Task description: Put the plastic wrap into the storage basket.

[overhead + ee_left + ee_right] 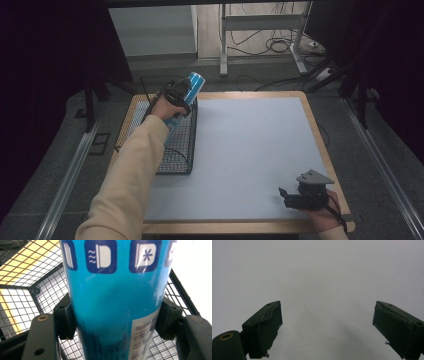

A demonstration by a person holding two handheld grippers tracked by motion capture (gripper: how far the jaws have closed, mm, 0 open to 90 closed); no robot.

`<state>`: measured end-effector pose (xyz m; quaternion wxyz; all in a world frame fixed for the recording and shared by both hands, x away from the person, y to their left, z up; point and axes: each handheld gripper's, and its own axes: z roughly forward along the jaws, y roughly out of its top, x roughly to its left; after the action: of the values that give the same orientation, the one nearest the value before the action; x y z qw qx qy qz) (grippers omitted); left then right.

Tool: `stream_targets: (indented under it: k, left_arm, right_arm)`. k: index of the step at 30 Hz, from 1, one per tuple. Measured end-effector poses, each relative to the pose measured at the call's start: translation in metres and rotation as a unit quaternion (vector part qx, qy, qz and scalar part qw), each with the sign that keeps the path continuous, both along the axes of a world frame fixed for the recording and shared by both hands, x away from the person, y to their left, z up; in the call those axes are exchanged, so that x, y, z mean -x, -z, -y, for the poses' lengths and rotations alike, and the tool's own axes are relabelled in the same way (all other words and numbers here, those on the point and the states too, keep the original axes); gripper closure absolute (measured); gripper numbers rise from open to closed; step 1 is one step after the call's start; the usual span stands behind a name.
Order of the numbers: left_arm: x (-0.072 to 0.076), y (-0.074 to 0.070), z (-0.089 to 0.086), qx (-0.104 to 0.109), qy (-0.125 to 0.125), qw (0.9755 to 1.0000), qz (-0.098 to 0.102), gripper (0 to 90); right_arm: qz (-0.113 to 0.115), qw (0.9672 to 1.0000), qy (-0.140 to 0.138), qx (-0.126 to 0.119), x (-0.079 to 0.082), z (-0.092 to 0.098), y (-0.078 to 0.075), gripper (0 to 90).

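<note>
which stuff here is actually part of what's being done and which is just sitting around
In the job:
- blue can, clamped by the left gripper
- black wire basket, directly under the can

Just there:
- right gripper, jaws open, holding nothing, near the table's front right corner
- grey mat on the table
- cables on the floor behind the table

Wire basket [177,150] is occupying the table's left side; its mesh walls are closing in around the blue can [186,95], which is tilting over the far end in the left gripper [175,95]. In the left gripper view mesh [50,285] is crowding both jaws. The sleeve [131,175] is lying across the basket's near left corner. Grey mat [250,150] is lying bare between basket and right gripper [285,196], whose spread jaws are facing bare mat [324,277].
</note>
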<state>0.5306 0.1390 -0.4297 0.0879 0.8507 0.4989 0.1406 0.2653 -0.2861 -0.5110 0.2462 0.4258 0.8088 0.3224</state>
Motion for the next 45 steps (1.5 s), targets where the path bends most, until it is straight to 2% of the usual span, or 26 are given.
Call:
stream_targets:
  k: [4, 7, 10, 12, 15, 19, 23, 27, 30, 32, 38, 42, 45]
  left_arm:
    - [-0.002, 0.002, 0.000, 0.000, -0.010, 0.9999, 0.001, 31.3]
    - [-0.003, 0.003, -0.001, -0.003, -0.008, 1.0000, 0.003, 31.2]
    - [-0.001, -0.001, 0.002, -0.012, -0.003, 0.9996, 0.025, 29.0]
    - [0.001, -0.006, 0.002, 0.012, -0.014, 0.9989, 0.044, 30.2]
    - [0.005, -0.009, 0.001, 0.009, -0.010, 0.9993, 0.036, 25.7]
    - [0.019, -0.021, 0.000, 0.023, -0.018, 0.9976, 0.062, 20.7]
    - [0.037, -0.035, 0.002, 0.030, -0.004, 0.9969, 0.072, 17.1]
    - [0.055, -0.049, 0.004, 0.058, 0.010, 0.9941, 0.091, 16.4]
    - [0.072, -0.059, 0.005, 0.088, 0.026, 0.9916, 0.092, 16.4]
    - [0.080, -0.061, 0.007, 0.097, 0.038, 0.9905, 0.089, 16.3]
    - [0.107, -0.057, 0.016, 0.126, 0.069, 0.9855, 0.090, 16.4]
    - [0.126, -0.052, 0.024, 0.138, 0.086, 0.9818, 0.098, 16.5]
    - [0.143, -0.049, 0.033, 0.152, 0.105, 0.9783, 0.094, 16.4]
  right_arm:
    - [0.001, 1.0000, 0.000, 0.000, 0.000, 0.000, 0.000, 8.9]
    - [0.002, 1.0000, 0.002, -0.001, 0.000, 0.001, -0.001, 8.9]
    - [0.003, 1.0000, 0.002, -0.001, 0.000, 0.001, -0.001, 8.9]
    - [0.000, 1.0000, 0.000, 0.000, 0.000, 0.000, 0.000, 8.9]
    - [0.000, 1.0000, -0.002, 0.001, 0.001, -0.001, 0.000, 9.0]
    - [0.000, 1.0000, -0.003, 0.000, 0.001, -0.001, 0.000, 8.9]
    - [-0.001, 1.0000, -0.003, 0.000, 0.001, -0.001, -0.001, 8.9]
    - [0.000, 1.0000, -0.004, 0.001, 0.001, -0.002, -0.001, 8.9]
    - [0.002, 1.0000, -0.003, 0.003, 0.001, -0.002, -0.001, 8.9]
    - [0.003, 1.0000, -0.003, 0.003, 0.002, -0.002, -0.001, 8.9]
    - [0.001, 1.0000, -0.004, 0.005, 0.002, -0.003, -0.001, 8.9]
    - [0.004, 1.0000, -0.004, 0.005, 0.002, -0.003, -0.002, 9.0]
    - [0.003, 1.0000, -0.003, 0.006, 0.002, -0.002, -0.001, 8.9]
